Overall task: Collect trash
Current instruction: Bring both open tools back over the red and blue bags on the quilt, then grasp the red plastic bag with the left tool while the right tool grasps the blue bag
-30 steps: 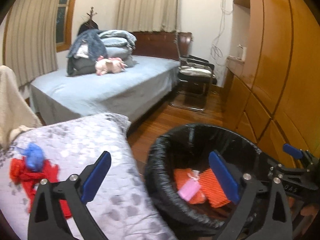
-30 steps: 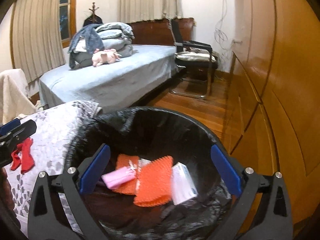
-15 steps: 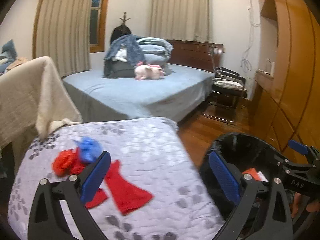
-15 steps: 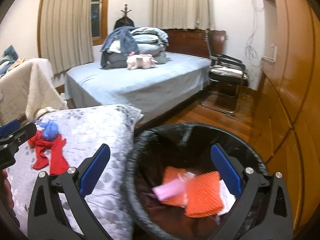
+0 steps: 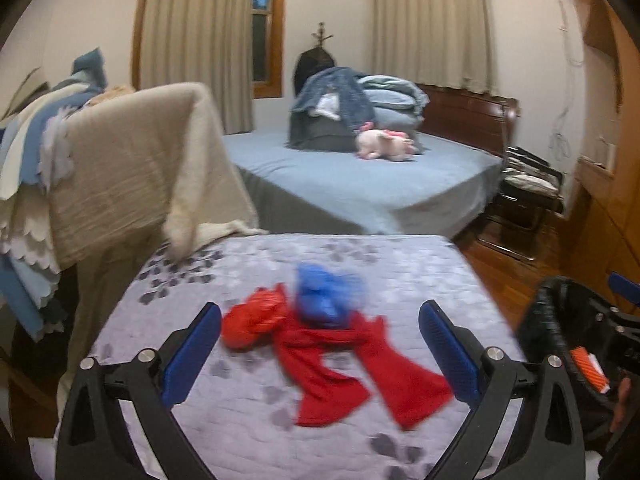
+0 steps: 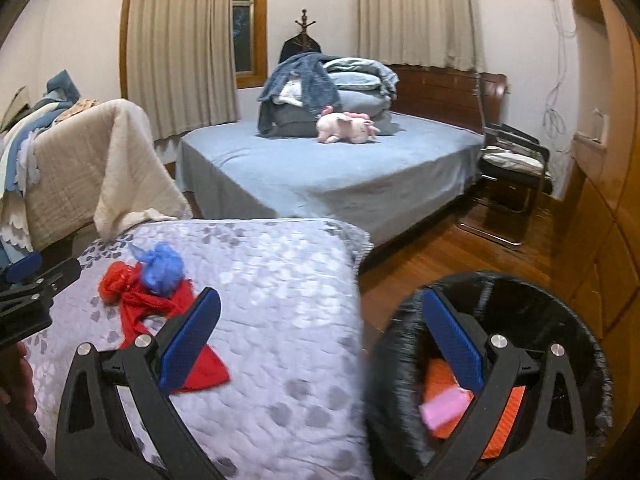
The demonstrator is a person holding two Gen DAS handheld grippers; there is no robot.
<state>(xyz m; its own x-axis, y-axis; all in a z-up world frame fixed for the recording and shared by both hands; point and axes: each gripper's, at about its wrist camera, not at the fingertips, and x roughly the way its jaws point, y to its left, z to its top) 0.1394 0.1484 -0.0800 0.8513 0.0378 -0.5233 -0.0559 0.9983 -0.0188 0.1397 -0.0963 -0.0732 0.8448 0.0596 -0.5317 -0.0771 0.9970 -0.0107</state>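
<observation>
Here, my left tool [image 5: 320, 354] is spread wide and empty above a grey patterned quilted surface [image 5: 420, 264], framing a crumpled blue plastic bag [image 5: 324, 300], a red plastic bag [image 5: 256, 322] and red cloth [image 5: 360, 376]. My right tool [image 6: 320, 350], also spread, hovers beside the black-lined bin [image 6: 520, 292] holding orange and pink trash [image 6: 444, 404].
</observation>
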